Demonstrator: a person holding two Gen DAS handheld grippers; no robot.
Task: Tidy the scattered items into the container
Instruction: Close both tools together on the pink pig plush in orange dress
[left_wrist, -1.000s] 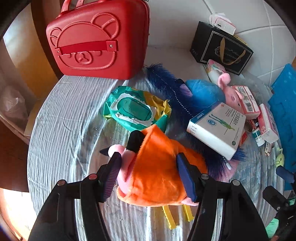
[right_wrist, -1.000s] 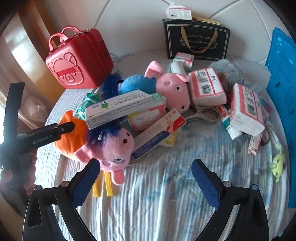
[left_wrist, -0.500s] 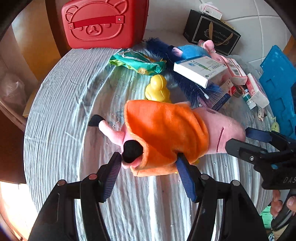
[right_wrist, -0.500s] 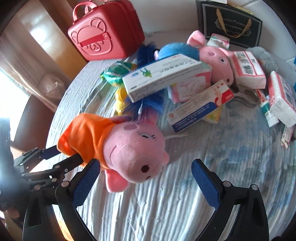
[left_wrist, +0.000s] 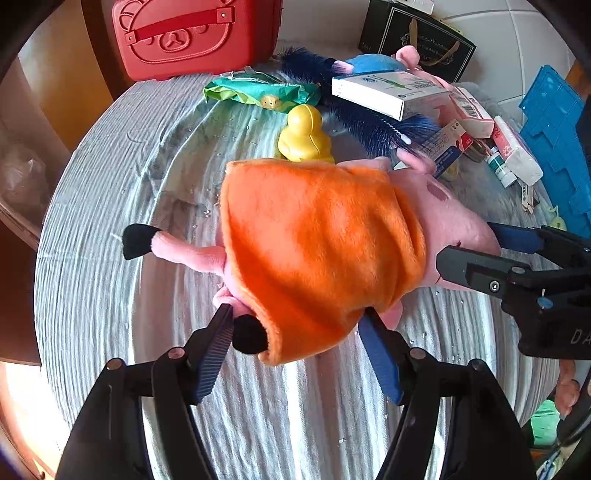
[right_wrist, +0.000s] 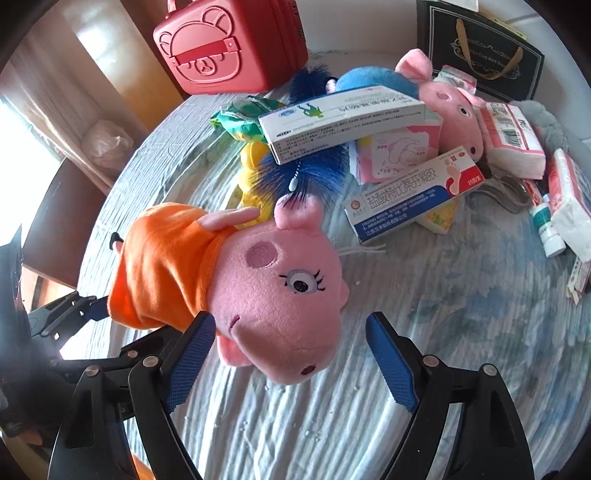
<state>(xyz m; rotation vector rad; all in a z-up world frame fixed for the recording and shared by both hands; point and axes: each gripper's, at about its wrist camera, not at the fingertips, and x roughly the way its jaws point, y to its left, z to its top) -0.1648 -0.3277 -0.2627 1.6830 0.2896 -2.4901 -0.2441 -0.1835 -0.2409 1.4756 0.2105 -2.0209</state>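
Over the cloth (left_wrist: 110, 295), pig plush (left_wrist: 317, 251) spans both grippers' opened-up gaps.

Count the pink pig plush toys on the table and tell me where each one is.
2. The orange-dressed pig lies in front, between both grippers. The second pig sits at the back of the pile, before the black gift bag. Others may be buried.

Left gripper (left_wrist: 299, 350) and right gripper (right_wrist: 291, 354): black plastic frames, silver screws at the joints, ribbed blue pads (right_wrist: 388, 360). Right frame carries white lettering, partly cut off.
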